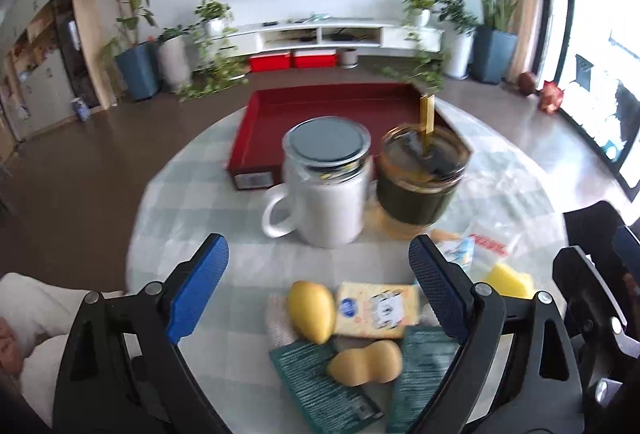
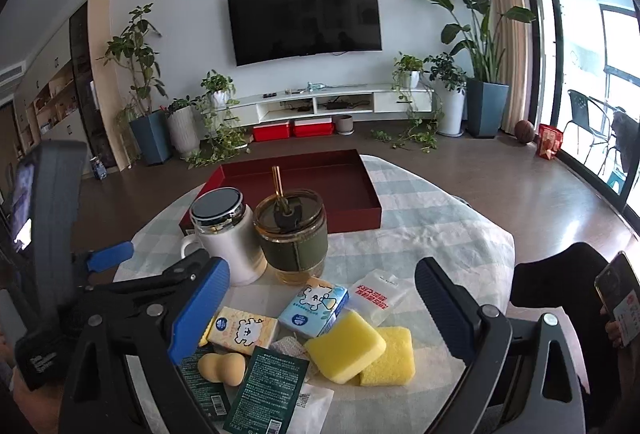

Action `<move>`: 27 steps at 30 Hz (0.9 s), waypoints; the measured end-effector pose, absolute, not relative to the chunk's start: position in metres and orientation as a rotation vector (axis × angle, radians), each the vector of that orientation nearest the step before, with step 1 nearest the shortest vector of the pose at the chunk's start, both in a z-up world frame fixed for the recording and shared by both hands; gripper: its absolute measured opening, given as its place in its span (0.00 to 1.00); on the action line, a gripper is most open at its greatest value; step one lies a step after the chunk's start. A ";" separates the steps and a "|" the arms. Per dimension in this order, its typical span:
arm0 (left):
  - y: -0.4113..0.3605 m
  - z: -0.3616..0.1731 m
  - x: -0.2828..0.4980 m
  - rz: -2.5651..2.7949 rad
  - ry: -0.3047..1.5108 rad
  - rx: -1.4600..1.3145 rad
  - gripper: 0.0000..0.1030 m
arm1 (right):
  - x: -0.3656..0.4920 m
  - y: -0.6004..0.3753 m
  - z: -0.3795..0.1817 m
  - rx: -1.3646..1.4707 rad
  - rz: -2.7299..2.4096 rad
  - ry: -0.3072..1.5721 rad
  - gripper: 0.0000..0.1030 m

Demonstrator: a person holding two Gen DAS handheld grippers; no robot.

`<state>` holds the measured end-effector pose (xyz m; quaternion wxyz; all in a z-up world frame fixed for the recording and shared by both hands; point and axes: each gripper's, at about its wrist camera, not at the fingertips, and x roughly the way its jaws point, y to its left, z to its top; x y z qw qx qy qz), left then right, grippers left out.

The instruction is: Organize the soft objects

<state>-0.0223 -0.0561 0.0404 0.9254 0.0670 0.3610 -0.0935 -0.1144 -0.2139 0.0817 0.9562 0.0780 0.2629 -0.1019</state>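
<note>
Hovering with jaws spread and empty, the left gripper [image 1: 318, 294] and right gripper [image 2: 322, 308] face the yellow sponges [image 2: 360, 350] by the tabletop's near edge: likely light, squashy, non-slip, best pinched gently across the top one's short sides.

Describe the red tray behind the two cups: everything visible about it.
The red tray is a shallow, square, dark red box with low upright walls, seemingly cardboard. It looks empty and lies flat at the far side of the checked tablecloth. A label shows on its near wall in the left wrist view. The white mug hides its near corner.
</note>
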 end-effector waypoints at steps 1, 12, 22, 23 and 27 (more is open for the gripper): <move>-0.052 0.039 -0.023 -0.196 0.742 0.141 0.89 | -0.113 -0.214 0.074 0.201 -0.202 0.546 0.93; 0.009 0.029 -0.013 -0.107 0.745 0.047 0.89 | -0.107 -0.156 0.045 0.079 -0.085 0.714 0.92; -0.001 0.022 -0.022 -0.174 0.764 0.029 0.89 | -0.115 -0.168 0.036 0.095 -0.110 0.767 0.92; -0.003 0.022 -0.023 -0.177 0.767 0.034 0.89 | -0.117 -0.171 0.036 0.098 -0.117 0.771 0.92; -0.005 0.019 -0.029 -0.163 0.801 0.026 0.89 | -0.126 -0.184 0.030 0.114 -0.131 0.798 0.92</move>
